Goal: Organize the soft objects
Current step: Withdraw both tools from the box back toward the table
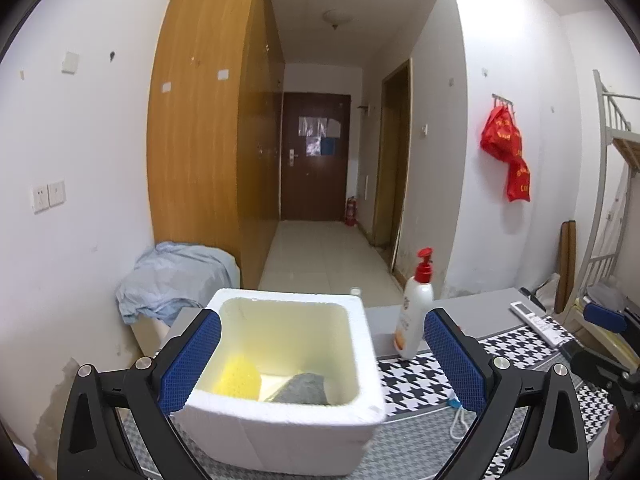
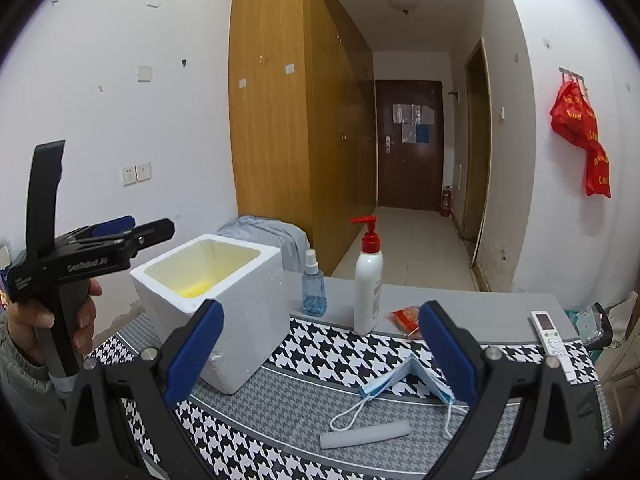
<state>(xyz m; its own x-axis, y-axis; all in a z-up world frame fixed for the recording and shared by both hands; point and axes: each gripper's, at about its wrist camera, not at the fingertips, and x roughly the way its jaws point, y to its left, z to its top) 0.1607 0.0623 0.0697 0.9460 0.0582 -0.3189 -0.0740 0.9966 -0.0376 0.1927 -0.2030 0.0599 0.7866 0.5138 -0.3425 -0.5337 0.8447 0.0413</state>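
I judge the job a little past halfway. The white foam box [image 1: 280,364] stands on the houndstooth table mat [image 2: 320,360], and it already holds two soft pieces: a yellow sponge [image 1: 236,376] and a grey pad [image 1: 302,389] lying side by side on its floor. Two soft things are still out on the mat near my right tool: a folded blue face mask [image 2: 404,380] with its loops trailing, and a short grey foam tube [image 2: 366,434] just in front of it. Those, I reckon, go in next.

My left gripper [image 1: 322,360] hangs in front of the box with its blue pads spread wide and nothing between them but the view of the box; it grips nothing. My right gripper [image 2: 322,354] is likewise spread apart and empty, with the mask lying just inside its right-hand pad.

The left wrist view looks straight down into the box, so only there can I see the grey pad; from the right wrist I catch only a yellow patch at the bottom. The right wrist view alone shows the foam tube, most of the mask, the small blue spray bottle [image 2: 313,284], the red packet [image 2: 406,317] and the hand [image 2: 52,316] holding my left tool. The lotion pump bottle [image 1: 414,312] and the remote [image 2: 554,338] appear in both
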